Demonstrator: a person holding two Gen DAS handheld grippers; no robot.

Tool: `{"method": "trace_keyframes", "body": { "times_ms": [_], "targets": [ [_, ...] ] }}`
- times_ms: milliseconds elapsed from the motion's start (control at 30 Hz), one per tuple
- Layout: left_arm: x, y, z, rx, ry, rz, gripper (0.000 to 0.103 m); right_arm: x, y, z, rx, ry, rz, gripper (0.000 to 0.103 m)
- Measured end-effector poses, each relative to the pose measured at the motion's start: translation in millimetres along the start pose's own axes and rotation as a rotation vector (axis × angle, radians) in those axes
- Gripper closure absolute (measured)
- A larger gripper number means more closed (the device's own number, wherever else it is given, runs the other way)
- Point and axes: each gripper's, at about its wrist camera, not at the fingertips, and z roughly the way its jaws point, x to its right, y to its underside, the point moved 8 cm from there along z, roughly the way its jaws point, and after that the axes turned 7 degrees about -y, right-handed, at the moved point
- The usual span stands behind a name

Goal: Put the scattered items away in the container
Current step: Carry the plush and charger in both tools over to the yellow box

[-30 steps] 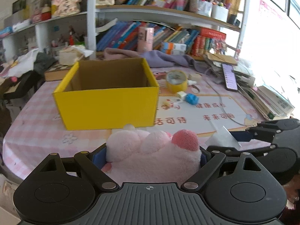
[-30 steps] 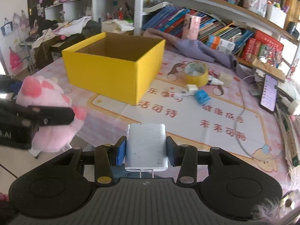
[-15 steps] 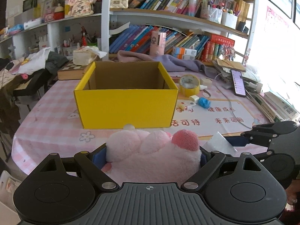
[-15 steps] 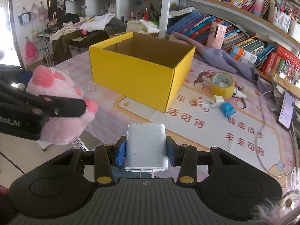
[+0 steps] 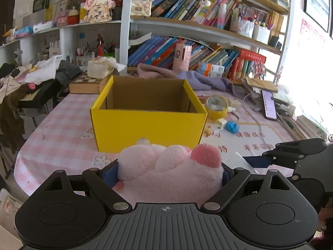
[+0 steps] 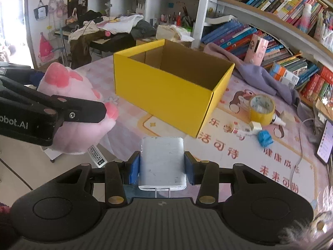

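Note:
An open yellow cardboard box [image 5: 148,128] stands on the pink checked table, seen also in the right wrist view [image 6: 166,95]; what shows of its inside is bare. My left gripper [image 5: 166,173] is shut on a pink plush toy [image 5: 170,173] in front of the box, off the table's near edge; the toy also shows in the right wrist view [image 6: 79,102]. My right gripper [image 6: 162,164] is shut on a white power bank [image 6: 162,162], right of the left gripper and short of the box. A yellow tape roll [image 6: 261,108], a blue clump [image 6: 264,138] and small white pieces [image 6: 243,130] lie right of the box.
A phone [image 5: 269,104] and a white cable [image 6: 299,145] lie at the table's right. A purple cloth [image 5: 199,79] and a wooden box [image 5: 87,84] lie behind the yellow box. Bookshelves stand behind. Clothes pile on a stand at the left [image 5: 31,77].
Both grippers have pulled back and risen, so the box looks smaller and farther away. Each still holds its item.

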Motion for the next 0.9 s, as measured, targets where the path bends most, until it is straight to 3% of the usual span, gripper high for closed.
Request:
{"method": "trace_keyframes", "body": {
  "times_ms": [233,533,900],
  "targets": [
    [-1.7,-27.7,9.2,0.053,-0.005,0.015,0.012,20.3,-23.5,5.9,0.015,0.005,0.009,0.062],
    [-10.3,-84.6,33.6,0.138,-0.021,0.038,0.012,48.7,-82.0,22.1,0.079,0.011,-0.079,0.062],
    [-11.4,-122.3,83.7,0.128,-0.045,0.067,0.012,80.3,-130.6,62.1,0.091,-0.018,-0.142,0.062]
  ]
}}
